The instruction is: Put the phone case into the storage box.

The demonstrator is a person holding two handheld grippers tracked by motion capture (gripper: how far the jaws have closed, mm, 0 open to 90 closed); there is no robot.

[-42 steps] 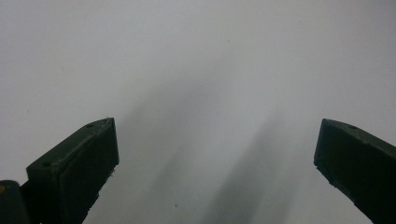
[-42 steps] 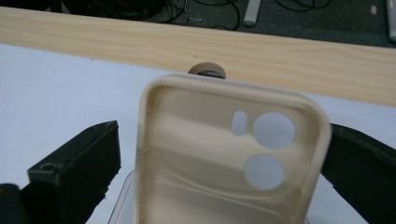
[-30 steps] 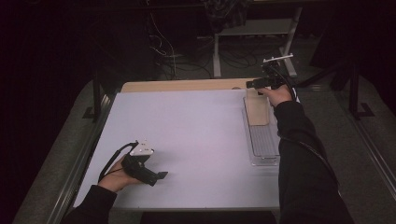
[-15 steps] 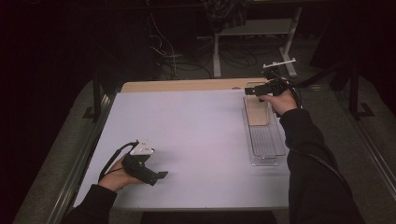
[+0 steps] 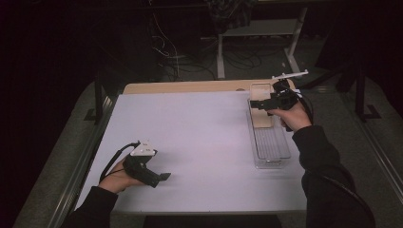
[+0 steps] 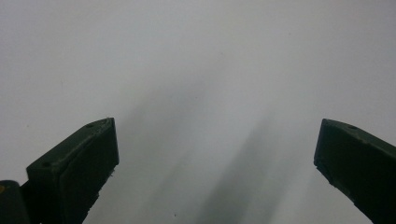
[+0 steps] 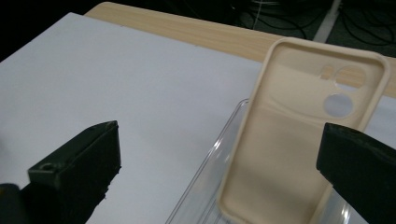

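Note:
A beige phone case [image 7: 299, 140] lies hollow side up in the far end of a clear plastic tray [image 7: 205, 172], its top end raised on the tray's rim. My right gripper [image 7: 219, 140] hovers open just in front of it, the case's left edge between the wide jaws. In the high view the right gripper [image 5: 255, 103] is over the far end of the tray [image 5: 271, 164], above the case [image 5: 262, 118]. My left gripper [image 5: 161, 177] rests low at the table's near left. Its jaws are open over bare white surface in the left gripper view [image 6: 215, 158].
A white sheet [image 5: 204, 128] covers the table, with a wooden strip [image 5: 190, 87] showing along the far edge. Beyond the table the floor is dark, with cables and a desk frame [image 5: 223, 52]. Metal rails run along both sides.
My right gripper has come nearer and lower from the table's back right corner to the far end of the tray. The left gripper has stayed put.

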